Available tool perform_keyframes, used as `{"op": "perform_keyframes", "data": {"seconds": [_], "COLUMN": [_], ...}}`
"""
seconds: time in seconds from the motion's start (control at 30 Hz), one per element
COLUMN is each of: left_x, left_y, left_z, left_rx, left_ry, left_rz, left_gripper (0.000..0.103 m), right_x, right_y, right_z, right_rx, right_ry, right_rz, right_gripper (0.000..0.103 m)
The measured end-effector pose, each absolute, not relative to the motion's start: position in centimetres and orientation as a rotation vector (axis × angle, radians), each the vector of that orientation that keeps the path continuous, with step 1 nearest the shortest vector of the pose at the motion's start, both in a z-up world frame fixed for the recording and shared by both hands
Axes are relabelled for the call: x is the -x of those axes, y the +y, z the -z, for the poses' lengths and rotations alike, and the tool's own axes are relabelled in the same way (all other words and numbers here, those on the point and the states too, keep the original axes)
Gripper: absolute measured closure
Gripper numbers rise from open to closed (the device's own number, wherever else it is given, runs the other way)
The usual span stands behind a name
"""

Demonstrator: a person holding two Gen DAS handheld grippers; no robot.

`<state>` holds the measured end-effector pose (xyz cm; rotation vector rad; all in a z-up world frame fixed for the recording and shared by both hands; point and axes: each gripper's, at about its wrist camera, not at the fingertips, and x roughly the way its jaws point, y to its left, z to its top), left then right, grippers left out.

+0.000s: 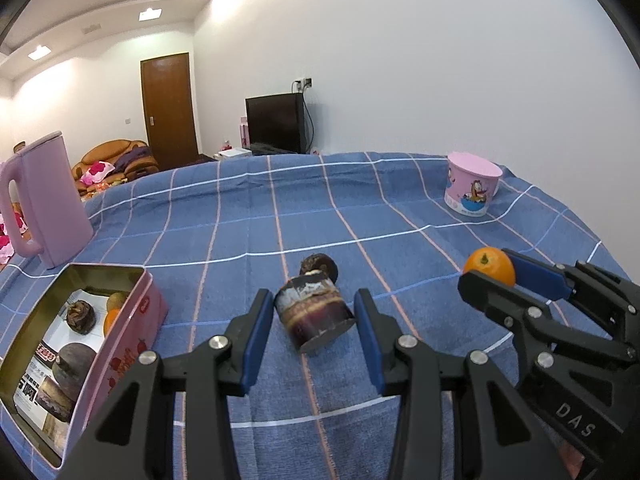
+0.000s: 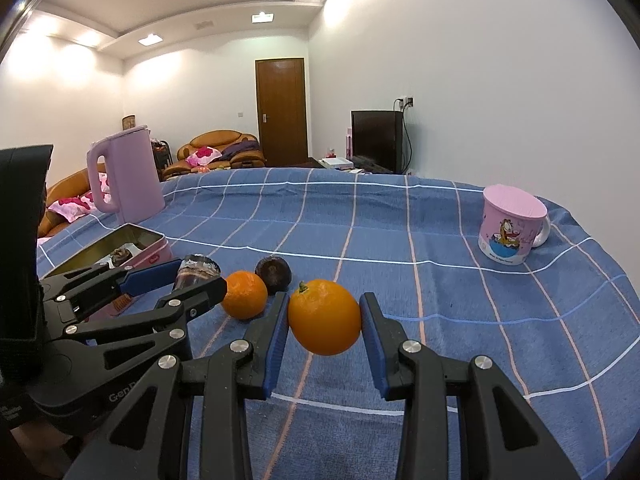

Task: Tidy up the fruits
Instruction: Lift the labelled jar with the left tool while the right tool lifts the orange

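Both tools work at once over the blue checked cloth (image 1: 304, 208).

Left tool (image 1: 314, 326): pads pinch a short dark cane piece (image 1: 314, 314) across its width, one pad on each side. It looks lifted a little off the cloth, cut end tilted toward the camera. A crosswise grip suits a round, stubby thing that would roll.

Right tool (image 2: 324, 332): pads squeeze an orange (image 2: 324, 316) at its widest part, stem up, raised clear of the cloth by its shadow.

Still loose on the cloth: a second orange (image 2: 244, 294) and a dark round fruit (image 2: 273, 274), close together between the tools.

Pink tin (image 1: 132, 336) sits open at left, just beside the left tool. It already holds dark fruits, something orange and another cane piece. Likely the goal for both loads; the cane has the shorter trip.

Pink kettle (image 1: 48, 200) and lidded mug (image 1: 472, 184) stand well apart, not involved.
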<state>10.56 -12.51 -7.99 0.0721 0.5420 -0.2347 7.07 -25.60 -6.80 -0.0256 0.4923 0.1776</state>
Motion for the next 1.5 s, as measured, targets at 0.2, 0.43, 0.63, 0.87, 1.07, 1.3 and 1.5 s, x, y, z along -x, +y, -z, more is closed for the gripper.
{"op": "perform_keyframes", "data": {"seconds": [0.2, 0.43, 0.63, 0.87, 1.07, 1.3, 1.5], "left_x": [-10.2, -9.6, -9.3, -9.0, -8.6, -7.8, -7.5], "left_y": [-12.4, -12.4, -12.6, -12.6, -12.7, -13.0, -12.9], "left_z": [7.8, 7.6, 7.4, 7.2, 7.1, 6.9, 6.7], "left_rx": [-0.074, -0.084, -0.096, -0.102, -0.111, -0.13, -0.131], "left_ry": [0.525, 0.494, 0.469, 0.449, 0.428, 0.389, 0.369], "left_rz": [0.23, 0.222, 0.215, 0.207, 0.199, 0.187, 0.181], "left_gripper": [0.059, 0.059, 0.059, 0.059, 0.059, 0.059, 0.059], "right_x": [-6.8, -6.3, -6.1, -5.7, -5.3, -4.9, -4.3], "right_y": [-25.6, -25.7, -25.8, -26.0, -26.1, -26.2, -26.1], "right_z": [6.7, 6.4, 6.3, 6.2, 6.0, 5.9, 5.6], "right_rx": [0.025, 0.021, 0.019, 0.012, 0.007, 0.008, 0.015], "right_ry": [0.477, 0.452, 0.438, 0.412, 0.394, 0.366, 0.335], "right_rz": [-0.178, -0.182, -0.183, -0.187, -0.188, -0.187, -0.186], "right_gripper": [0.065, 0.065, 0.065, 0.065, 0.065, 0.065, 0.065]}}
